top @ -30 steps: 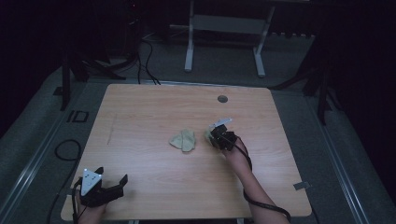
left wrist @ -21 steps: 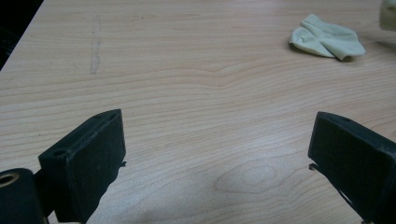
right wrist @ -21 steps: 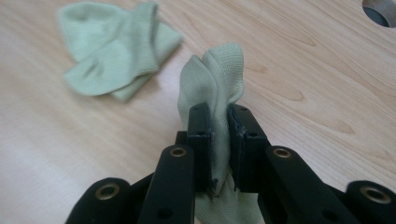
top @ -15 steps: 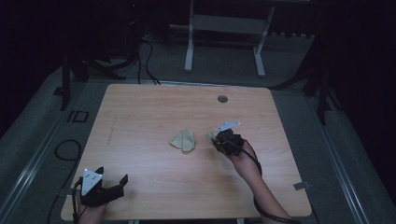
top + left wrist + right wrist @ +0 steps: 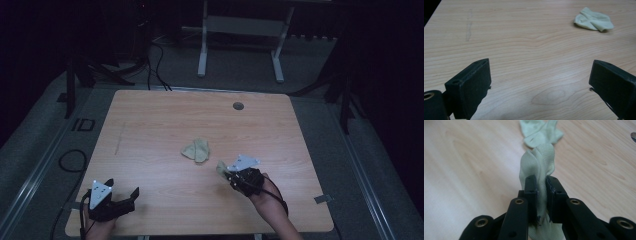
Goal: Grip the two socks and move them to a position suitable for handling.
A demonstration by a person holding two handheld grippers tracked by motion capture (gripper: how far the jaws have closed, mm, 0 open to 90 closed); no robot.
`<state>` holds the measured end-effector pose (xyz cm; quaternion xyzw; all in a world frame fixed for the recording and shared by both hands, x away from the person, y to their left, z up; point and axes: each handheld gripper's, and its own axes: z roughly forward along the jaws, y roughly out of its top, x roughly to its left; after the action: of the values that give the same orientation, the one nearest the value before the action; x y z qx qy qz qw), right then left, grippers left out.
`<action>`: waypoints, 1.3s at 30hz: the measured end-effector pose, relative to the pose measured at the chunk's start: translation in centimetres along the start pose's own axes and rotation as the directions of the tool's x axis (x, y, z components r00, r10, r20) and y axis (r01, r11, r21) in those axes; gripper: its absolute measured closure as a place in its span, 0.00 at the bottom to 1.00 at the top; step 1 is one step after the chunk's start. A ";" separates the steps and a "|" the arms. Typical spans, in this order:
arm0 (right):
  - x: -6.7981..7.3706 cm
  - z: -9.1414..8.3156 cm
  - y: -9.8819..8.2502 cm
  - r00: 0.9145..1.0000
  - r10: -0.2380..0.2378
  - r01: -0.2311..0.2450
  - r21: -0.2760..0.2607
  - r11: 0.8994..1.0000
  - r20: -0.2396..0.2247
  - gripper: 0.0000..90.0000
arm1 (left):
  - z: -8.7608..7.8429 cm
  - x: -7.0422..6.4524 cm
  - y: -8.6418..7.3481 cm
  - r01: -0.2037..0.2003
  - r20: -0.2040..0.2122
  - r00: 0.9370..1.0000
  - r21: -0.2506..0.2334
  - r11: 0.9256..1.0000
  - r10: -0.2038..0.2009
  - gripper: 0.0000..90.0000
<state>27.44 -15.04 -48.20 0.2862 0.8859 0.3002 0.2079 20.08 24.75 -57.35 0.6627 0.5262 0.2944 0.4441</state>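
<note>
Right gripper (image 5: 541,195) clamped on a pale green glove (image 5: 537,162), jaws nearly together with the bunched fabric pinched between them. Held glove lifted off the wooden table (image 5: 160,120), long axis running straight out along the jaws, free end pointing toward a second pale green glove (image 5: 541,132). That one crumpled flat near the table's middle (image 5: 196,150), just beyond the held one. Left gripper (image 5: 541,82) low at the near left corner, jaws spread wide over bare wood, grasping nothing.
</note>
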 end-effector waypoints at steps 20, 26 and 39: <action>5.7 5.3 -2.8 0.998 0.038 -0.034 0.078 0.996 -0.048 0.82 | 1.3 -4.6 0.6 -0.103 0.231 0.969 0.073 0.992 0.084 0.06; 5.8 3.3 -1.8 0.990 0.028 -0.023 0.041 0.999 -0.139 0.57 | 1.5 -6.6 1.4 -0.096 0.308 0.949 0.099 0.990 0.061 0.07; 2.0 2.2 -1.1 0.982 0.027 -0.028 0.001 1.000 -0.187 0.67 | 4.7 -15.7 4.5 -0.164 0.462 0.885 0.205 0.965 0.052 0.22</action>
<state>26.70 -13.62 -50.90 0.2687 0.8972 0.3293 0.1196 21.78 8.16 -54.09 0.7898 0.4017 0.0913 0.4544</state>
